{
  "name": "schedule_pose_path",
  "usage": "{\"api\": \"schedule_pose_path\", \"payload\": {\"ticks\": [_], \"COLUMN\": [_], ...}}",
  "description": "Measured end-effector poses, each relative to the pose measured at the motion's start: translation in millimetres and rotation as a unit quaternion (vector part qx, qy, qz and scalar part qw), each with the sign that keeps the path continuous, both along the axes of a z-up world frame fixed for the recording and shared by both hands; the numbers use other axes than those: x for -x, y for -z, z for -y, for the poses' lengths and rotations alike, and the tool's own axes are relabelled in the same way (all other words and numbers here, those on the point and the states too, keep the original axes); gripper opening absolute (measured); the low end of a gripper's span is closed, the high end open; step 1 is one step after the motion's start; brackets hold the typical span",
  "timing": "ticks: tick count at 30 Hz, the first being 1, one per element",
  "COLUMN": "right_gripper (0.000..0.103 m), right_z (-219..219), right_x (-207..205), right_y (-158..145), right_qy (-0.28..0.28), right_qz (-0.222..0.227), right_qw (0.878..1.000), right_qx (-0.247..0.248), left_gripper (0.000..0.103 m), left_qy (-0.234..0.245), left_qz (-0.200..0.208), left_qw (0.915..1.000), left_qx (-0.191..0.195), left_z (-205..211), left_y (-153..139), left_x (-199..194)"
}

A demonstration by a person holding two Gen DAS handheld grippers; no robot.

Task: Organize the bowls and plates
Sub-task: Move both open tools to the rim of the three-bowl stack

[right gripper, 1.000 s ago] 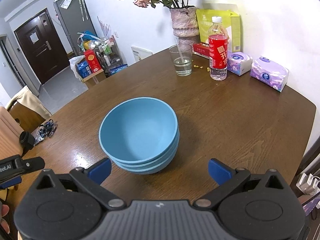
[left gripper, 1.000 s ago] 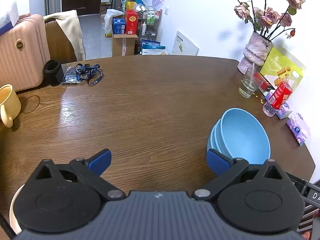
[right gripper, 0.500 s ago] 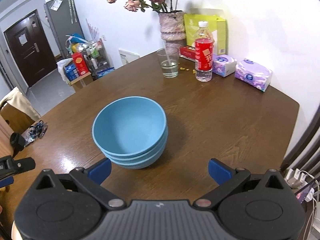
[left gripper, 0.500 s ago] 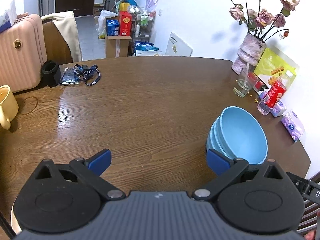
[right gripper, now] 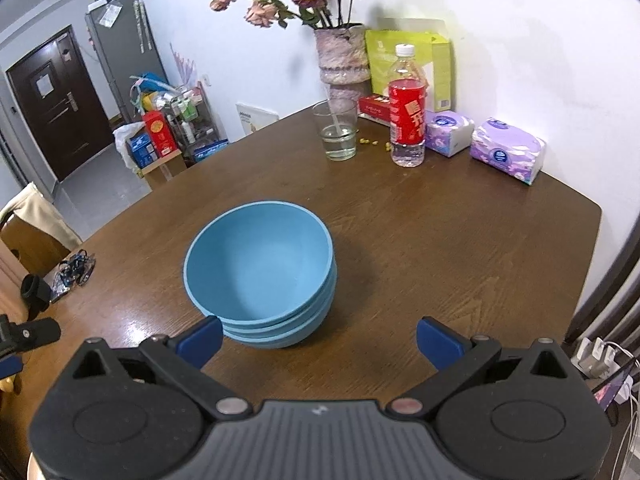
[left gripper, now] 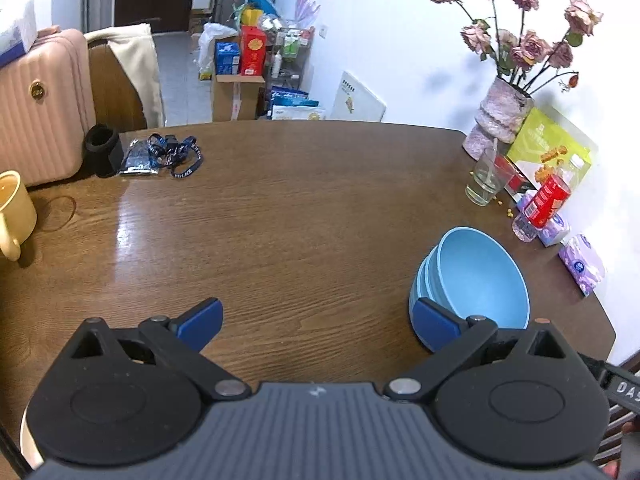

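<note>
A stack of three light blue bowls [right gripper: 260, 272] stands upright on the brown wooden table [right gripper: 440, 240]. In the left wrist view the same bowl stack [left gripper: 476, 280] sits at the right, just beyond my right-hand fingertip. My left gripper [left gripper: 318, 318] hovers open over bare wood with nothing between its blue pads. My right gripper [right gripper: 318, 338] is open too, held back from the stack and above the table; its left pad [right gripper: 200, 340] overlaps the stack's near edge in the picture. A pale rim [left gripper: 26, 436] shows under my left gripper at the bottom left.
A glass [right gripper: 339, 132], a red-labelled bottle [right gripper: 407, 116], tissue packs [right gripper: 506, 154], a vase of dried roses [right gripper: 344, 64] and a green box crowd the far right by the wall. A yellow mug [left gripper: 14, 216], a black cup [left gripper: 102, 148], a lanyard and a pink suitcase [left gripper: 40, 104] are at the left.
Both grippers have drawn back and up from the table, so the bowl stack looks smaller and farther. Both stay open; the bowls have not moved.
</note>
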State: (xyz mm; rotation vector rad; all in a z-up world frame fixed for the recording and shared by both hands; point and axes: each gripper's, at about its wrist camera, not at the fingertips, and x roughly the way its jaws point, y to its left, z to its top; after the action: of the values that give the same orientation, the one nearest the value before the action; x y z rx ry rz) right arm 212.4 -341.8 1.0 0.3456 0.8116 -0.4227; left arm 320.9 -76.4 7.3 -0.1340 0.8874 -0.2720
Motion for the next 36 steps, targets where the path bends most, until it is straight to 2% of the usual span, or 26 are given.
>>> {"api": "schedule_pose_path", "payload": {"ticks": [15, 25, 36], "right_gripper": [0.103, 0.103, 0.103], "right_z": [42, 71, 86], "right_x": [-23, -37, -61], "right_y": [9, 18, 32], "right_qy": [-0.025, -0.037, -0.061], "right_qz": [-0.018, -0.023, -0.028], "right_qw": [0.999, 0.999, 0.997], "right_qx": [-0.009, -0.029, -0.049], "left_gripper": [0.103, 0.103, 0.103], "left_qy": [-0.008, -0.003, -0.011], "left_qz": [-0.011, -0.019, -0.029], "left_qw": [0.9999, 0.9997, 0.9992], "left_qx": [0.000, -0.016, -0.022], "left_z": [46, 85, 106], "left_y": [0, 5, 13], "left_x": [-14, -24, -35]}}
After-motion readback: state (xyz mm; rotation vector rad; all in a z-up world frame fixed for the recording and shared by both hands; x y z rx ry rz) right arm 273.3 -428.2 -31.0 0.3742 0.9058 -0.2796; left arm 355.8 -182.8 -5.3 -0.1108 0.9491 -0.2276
